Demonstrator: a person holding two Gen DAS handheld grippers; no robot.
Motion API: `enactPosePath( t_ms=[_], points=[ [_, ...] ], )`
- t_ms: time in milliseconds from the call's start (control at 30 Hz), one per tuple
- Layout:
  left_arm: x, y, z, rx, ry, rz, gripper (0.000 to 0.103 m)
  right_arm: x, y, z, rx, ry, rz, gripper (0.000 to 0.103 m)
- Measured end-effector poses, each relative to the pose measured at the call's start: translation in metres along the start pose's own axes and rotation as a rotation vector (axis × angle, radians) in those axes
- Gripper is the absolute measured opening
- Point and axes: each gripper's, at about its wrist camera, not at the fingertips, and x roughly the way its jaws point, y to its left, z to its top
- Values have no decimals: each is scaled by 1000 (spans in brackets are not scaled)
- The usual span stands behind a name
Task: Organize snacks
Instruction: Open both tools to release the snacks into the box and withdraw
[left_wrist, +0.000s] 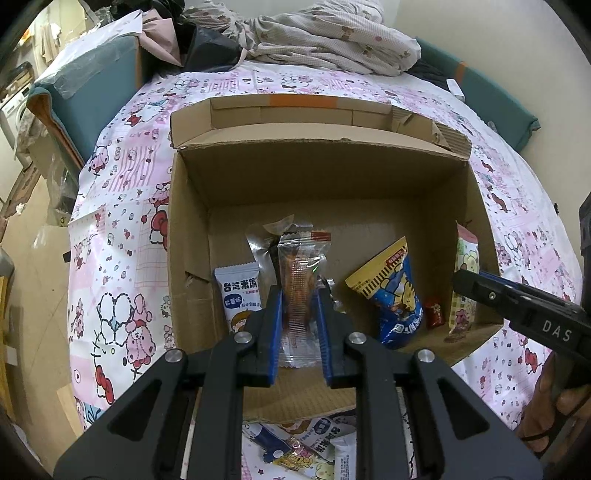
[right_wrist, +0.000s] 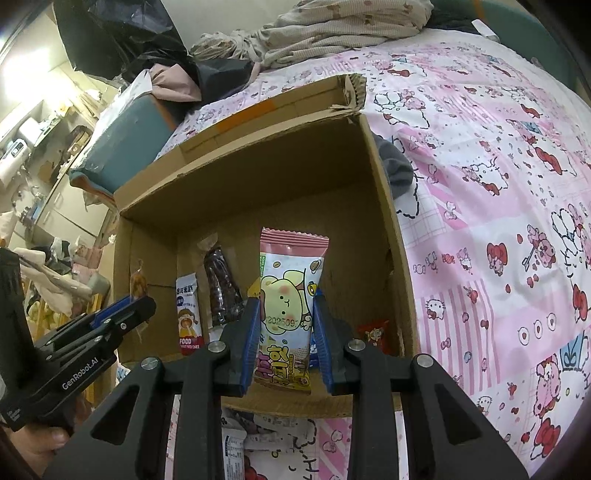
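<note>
Bed sheet (left_wrist: 122, 221), pink cartoon print: bears everything; far end buried under crumpled bedding.
Cardboard box (left_wrist: 258, 177), open, flaps out: near wall partly hidden by the grippers.
Left gripper (left_wrist: 300, 325): clamped on a clear-wrapped snack (left_wrist: 302, 280) held upright over the box; contents hard to make out.
Right gripper (right_wrist: 284, 328): pinching a pink cartoon packet (right_wrist: 286, 302) above the box.
Loose snacks (left_wrist: 314, 454) before the box: mostly cut off.
</note>
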Motion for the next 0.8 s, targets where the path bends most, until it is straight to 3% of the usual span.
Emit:
enactPosePath(
  t_ms=[367,533,567,633,667,700,800],
  points=[
    [-1,-5,-1,27,-9,20,19,4,3,0,0,19,42,31],
    [-5,-5,-2,26,-21,31,47,-1,3,3,19,-6,62,33],
    [-7,-7,-2,31,-26,26,52,-2,2,3,22,-10,61,37],
    [-10,-6,-2,26,-38,10,80,-5,0,4,40,-19,75,57],
    [-13,-5,-2,18,-48,6,85,-7,-1,5,46,-26,83,71],
    [-16,-4,-2,11,-59,3,90,-11,-1,5,52,-45,88,74],
    [-22,-3,-2,7,-74,0,90,-16,3,7,39,-68,80,74]
  ],
)
